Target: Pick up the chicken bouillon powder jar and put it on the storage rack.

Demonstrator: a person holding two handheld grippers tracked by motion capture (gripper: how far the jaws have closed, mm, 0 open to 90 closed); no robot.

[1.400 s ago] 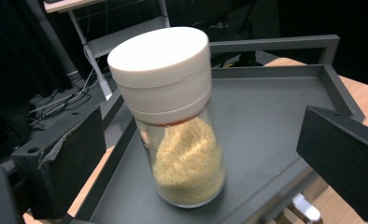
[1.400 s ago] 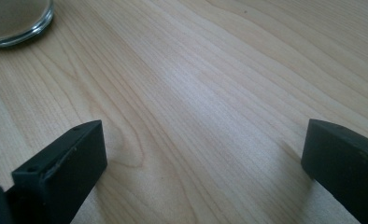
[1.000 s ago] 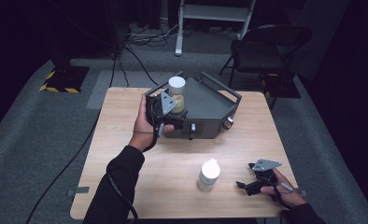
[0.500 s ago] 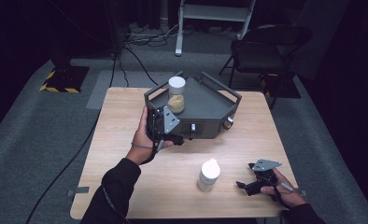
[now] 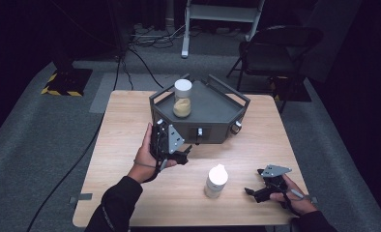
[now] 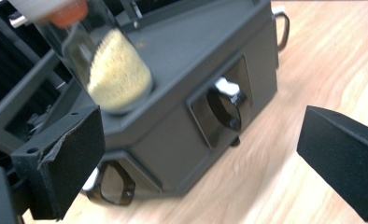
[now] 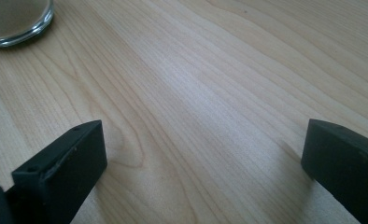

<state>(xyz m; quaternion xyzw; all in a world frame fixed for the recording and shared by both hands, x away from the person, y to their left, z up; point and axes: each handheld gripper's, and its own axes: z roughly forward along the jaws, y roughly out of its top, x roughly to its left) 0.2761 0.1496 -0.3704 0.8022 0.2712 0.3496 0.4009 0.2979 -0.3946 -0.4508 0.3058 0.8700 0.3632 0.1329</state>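
Note:
A dark grey angular box (image 5: pixel 212 113) stands at the back middle of the wooden table (image 5: pixel 130 116). On its top left stands a clear jar of yellow grains (image 5: pixel 182 98) with a white lid; the jar (image 6: pixel 109 70) also appears in the left gripper view, above a black knob (image 6: pixel 226 105) on the box's front. My left gripper (image 5: pixel 179 154) is open, held just in front of the box's left corner. A second white-lidded jar (image 5: pixel 216 181) stands near the front. My right gripper (image 5: pixel 256 186) rests open on the table right of that jar, whose glass base (image 7: pixel 14 21) lies at the upper left.
A black cable (image 5: pixel 77 159) trails off the table's left side onto grey carpet. A folding chair (image 5: pixel 275 53) and a white stand (image 5: pixel 222 14) are behind the table. Bare wood lies between the two grippers.
My left gripper has drawn back from the jar on the box, toward the front of the table, and stands open. The right gripper has stayed put.

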